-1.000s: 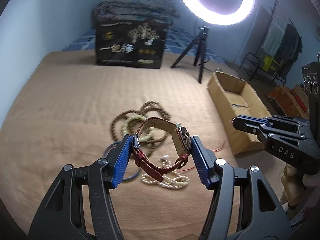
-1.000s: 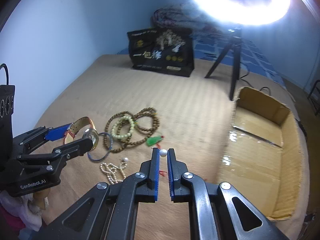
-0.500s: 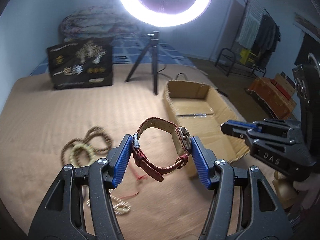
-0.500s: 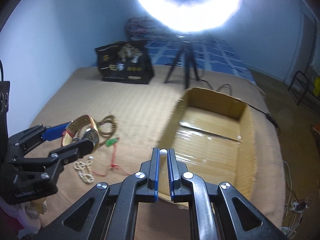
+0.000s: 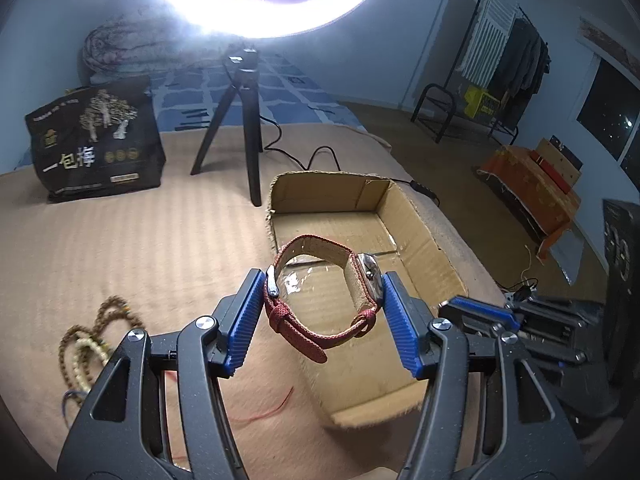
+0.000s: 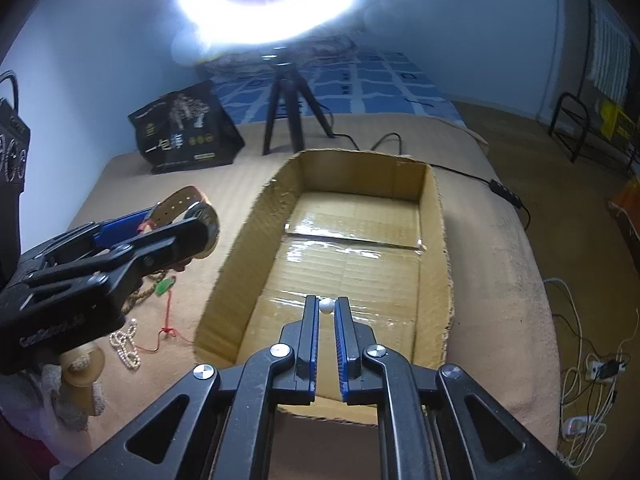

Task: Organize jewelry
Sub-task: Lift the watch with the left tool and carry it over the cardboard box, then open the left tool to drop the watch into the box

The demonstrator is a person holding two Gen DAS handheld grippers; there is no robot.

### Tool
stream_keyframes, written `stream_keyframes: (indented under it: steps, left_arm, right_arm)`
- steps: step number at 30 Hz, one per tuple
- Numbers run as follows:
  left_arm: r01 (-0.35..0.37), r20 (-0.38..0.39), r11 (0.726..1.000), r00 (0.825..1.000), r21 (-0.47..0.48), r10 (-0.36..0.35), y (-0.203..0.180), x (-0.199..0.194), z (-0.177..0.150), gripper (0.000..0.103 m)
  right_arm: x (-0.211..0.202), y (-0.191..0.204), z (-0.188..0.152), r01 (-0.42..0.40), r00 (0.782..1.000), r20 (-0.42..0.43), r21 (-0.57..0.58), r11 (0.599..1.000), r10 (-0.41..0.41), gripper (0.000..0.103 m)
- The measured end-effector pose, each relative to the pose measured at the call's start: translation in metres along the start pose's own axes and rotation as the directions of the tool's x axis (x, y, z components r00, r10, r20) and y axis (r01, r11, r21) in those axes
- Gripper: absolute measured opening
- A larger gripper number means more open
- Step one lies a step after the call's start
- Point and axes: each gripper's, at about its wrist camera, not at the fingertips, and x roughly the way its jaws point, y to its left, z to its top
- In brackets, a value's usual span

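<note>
Swung from jewelry pile to cardboard box (image 6: 434, 216) | left gripper (image 5: 324, 312) clamped on red-strap watch (image 5: 320, 292), near box wall | right gripper (image 6: 327, 310) pinching white pearl (image 6: 326, 305) over box floor | drop-off next, likely

A red woven watch strap (image 5: 316, 336), blue ribbed fingers (image 5: 244, 316), a white pearl (image 6: 326, 305), a plain brown cardboard box (image 6: 256, 236), a tan striped bed cover (image 5: 140, 248).

one watch (image 5: 320, 296), one pearl (image 6: 326, 305), one box (image 6: 434, 240), two claws (image 5: 324, 312) (image 6: 327, 312)
</note>
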Motion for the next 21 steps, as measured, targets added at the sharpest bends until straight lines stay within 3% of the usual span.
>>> stream_keyframes:
  steps: [15,16,17,21]
  left_arm:
    - [0.01,-0.063,1.0,0.998,-0.001,-0.01,-0.013,0.043,0.011,0.061]
    - [0.007,-0.067,1.0,0.998,0.0,-0.007,-0.013,0.043,0.011,0.062]
    - [0.008,-0.066,1.0,0.998,-0.001,-0.008,-0.013,0.043,0.011,0.063]
    - [0.006,-0.062,1.0,0.998,-0.001,-0.006,-0.013,0.041,0.013,0.068]
  right_arm:
    - [0.013,-0.024,-0.005,0.007,1.0,-0.027,0.069,0.998,-0.005,0.007]
    - [0.013,-0.024,-0.005,0.007,1.0,-0.024,0.069,0.998,-0.005,0.011]
    - [0.013,-0.024,-0.005,0.009,1.0,-0.021,0.068,0.998,-0.008,0.022]
    - [0.012,-0.02,-0.004,0.013,1.0,-0.014,0.051,0.999,-0.013,0.039]
